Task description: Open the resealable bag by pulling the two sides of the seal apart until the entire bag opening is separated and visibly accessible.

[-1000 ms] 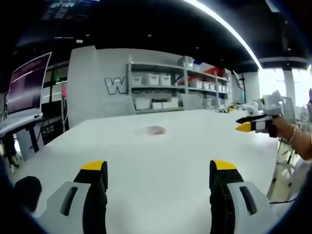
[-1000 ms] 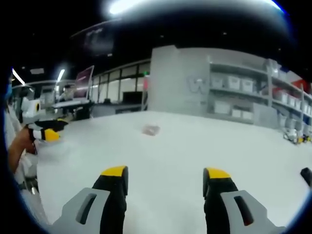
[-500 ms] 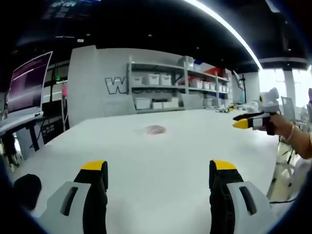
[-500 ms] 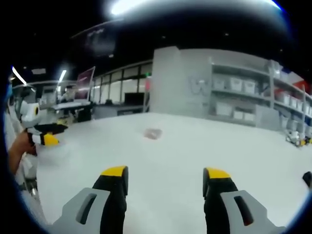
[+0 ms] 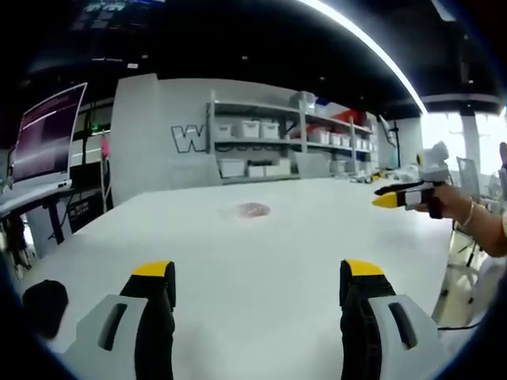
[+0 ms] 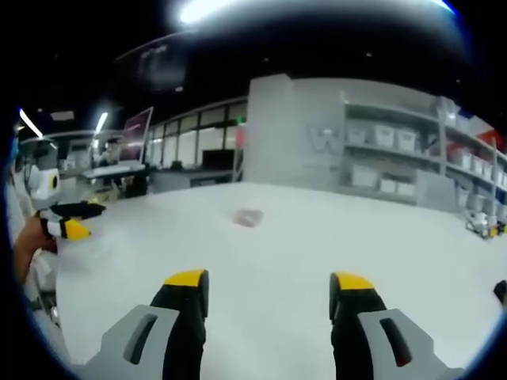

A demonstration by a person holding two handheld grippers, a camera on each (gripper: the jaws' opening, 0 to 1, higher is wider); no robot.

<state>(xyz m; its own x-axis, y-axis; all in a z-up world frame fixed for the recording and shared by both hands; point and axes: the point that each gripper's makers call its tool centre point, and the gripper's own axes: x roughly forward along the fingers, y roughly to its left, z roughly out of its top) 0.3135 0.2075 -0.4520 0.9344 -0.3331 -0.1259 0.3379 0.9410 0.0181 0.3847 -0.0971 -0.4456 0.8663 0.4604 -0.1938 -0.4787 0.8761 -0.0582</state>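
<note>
Out on the broad white table [image 5: 261,269], well ahead of both tools, lies the small clear resealable bag with pinkish contents [image 5: 252,210] — its long axis too small to judge. From the left, the yellow-tipped left gripper [image 5: 258,273] has its jaws spread wide and empty; the matching right gripper [image 6: 269,283] likewise. Neither looks clearly nearer.

One resealable bag [image 5: 252,210] is seen on one counter [image 5: 261,269]. Two claws are counted: the left claw [image 5: 257,273] and the right claw [image 6: 269,283]. One monitor [image 5: 45,134] is seen.
</note>
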